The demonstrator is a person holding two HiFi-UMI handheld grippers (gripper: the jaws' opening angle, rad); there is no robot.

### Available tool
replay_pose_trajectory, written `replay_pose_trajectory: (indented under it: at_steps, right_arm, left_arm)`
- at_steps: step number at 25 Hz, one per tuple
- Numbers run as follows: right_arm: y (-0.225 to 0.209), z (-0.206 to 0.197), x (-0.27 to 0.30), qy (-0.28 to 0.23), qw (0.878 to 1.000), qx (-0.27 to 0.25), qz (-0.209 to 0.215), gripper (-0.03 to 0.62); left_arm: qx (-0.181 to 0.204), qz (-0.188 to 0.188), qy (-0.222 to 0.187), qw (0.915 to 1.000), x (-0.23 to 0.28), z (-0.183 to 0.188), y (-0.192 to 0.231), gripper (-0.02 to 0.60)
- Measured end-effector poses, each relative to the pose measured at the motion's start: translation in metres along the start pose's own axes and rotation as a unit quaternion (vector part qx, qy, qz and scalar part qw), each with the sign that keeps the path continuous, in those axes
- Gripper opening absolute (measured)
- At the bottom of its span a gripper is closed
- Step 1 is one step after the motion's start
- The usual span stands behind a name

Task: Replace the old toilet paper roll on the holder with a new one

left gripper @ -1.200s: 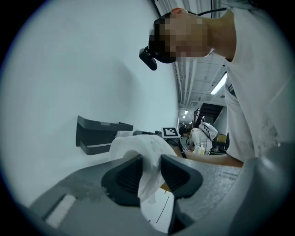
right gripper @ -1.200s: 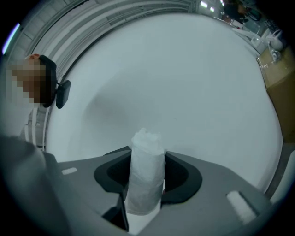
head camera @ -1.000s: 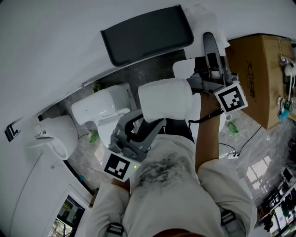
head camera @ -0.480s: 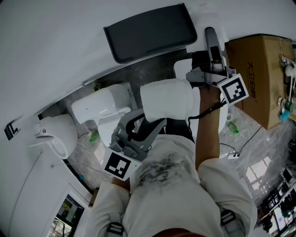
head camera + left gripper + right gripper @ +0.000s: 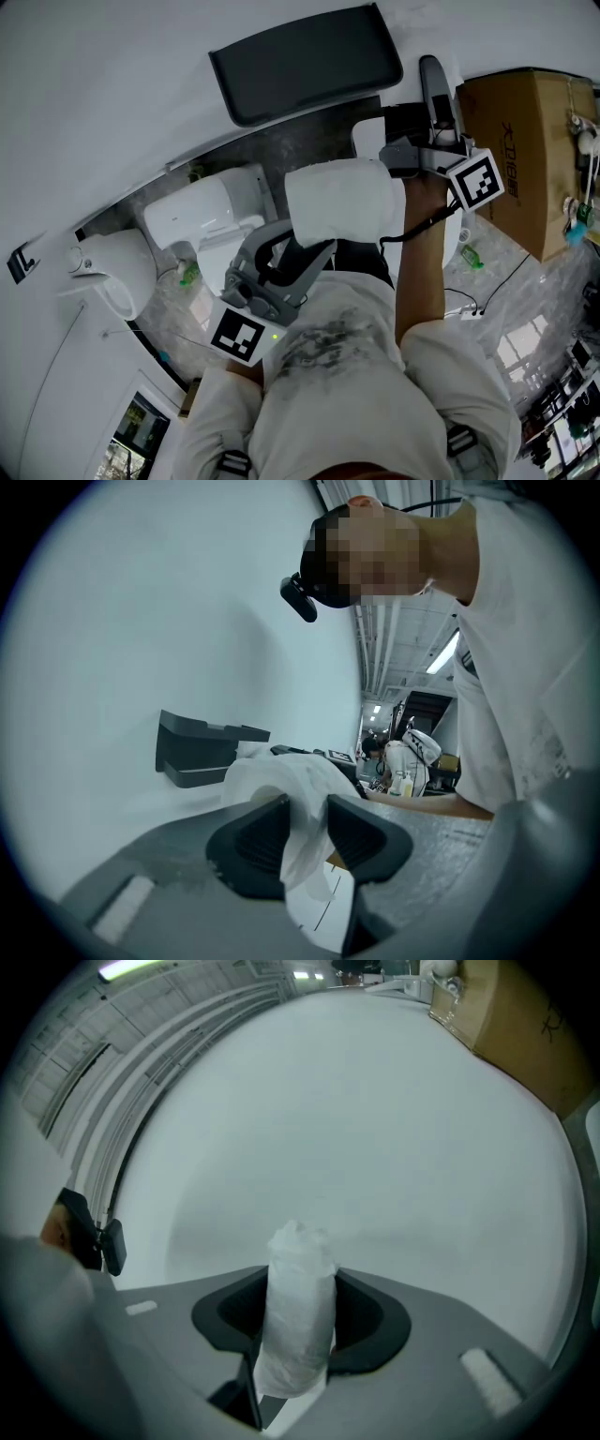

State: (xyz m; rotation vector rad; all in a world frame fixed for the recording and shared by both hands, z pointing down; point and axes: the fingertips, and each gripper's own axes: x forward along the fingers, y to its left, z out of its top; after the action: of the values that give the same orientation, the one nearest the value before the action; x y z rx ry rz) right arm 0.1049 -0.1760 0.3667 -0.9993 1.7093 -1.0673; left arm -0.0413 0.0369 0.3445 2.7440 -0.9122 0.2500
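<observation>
A full white toilet paper roll [image 5: 337,202] hangs in front of my chest, and my left gripper [image 5: 302,251] is shut on its lower edge. In the left gripper view both pads pinch the roll's paper wall [image 5: 302,808], so my left gripper [image 5: 305,832] has paper between its jaws. The black wall holder [image 5: 302,64] sits above the roll; it also shows at left [image 5: 202,752]. My right gripper [image 5: 433,89] reaches up beside the holder's right end. In its own view my right gripper [image 5: 300,1316] is shut on a thin, crumpled old paper roll [image 5: 300,1297], facing bare white wall.
A white toilet [image 5: 211,220] and a white bin [image 5: 117,272] stand on the speckled floor at left. A cardboard box [image 5: 525,141] stands at right, with a green bottle [image 5: 469,258] and cables on the floor below it.
My right gripper has rolled about its own axis and shifted slightly up toward the holder's right end. The left gripper and the full roll have stayed where they were.
</observation>
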Motion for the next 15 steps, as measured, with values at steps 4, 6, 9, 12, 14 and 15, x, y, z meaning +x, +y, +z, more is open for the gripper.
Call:
replay_pose_trajectory:
  at_steps: [4, 6, 9, 12, 14, 15]
  right_arm:
    - [-0.007, 0.001, 0.0, -0.005, 1.0, 0.012, -0.005, 0.176]
    - [-0.009, 0.001, 0.0, -0.008, 1.0, 0.022, -0.004, 0.176]
    - [-0.007, -0.004, 0.0, -0.002, 0.999, 0.046, 0.006, 0.176]
    - [-0.007, -0.013, -0.001, 0.008, 0.998, 0.057, 0.01, 0.176]
    - [-0.007, -0.019, -0.001, 0.013, 0.998, 0.061, 0.01, 0.176]
    - [-0.008, -0.022, -0.001, 0.015, 0.998, 0.062, 0.01, 0.176]
  left_arm:
    - [-0.001, 0.0, -0.003, 1.0, 0.002, -0.001, 0.0, 0.14]
    - [-0.001, 0.0, -0.003, 1.0, 0.001, -0.001, 0.0, 0.14]
    - [-0.002, 0.0, -0.003, 1.0, 0.0, -0.002, 0.0, 0.14]
    - [-0.002, 0.005, -0.003, 1.0, -0.003, -0.004, 0.003, 0.14]
    - [-0.002, 0.01, -0.004, 0.9999, -0.006, -0.005, 0.006, 0.14]
    - [-0.003, 0.013, -0.005, 0.9999, -0.007, -0.005, 0.007, 0.14]
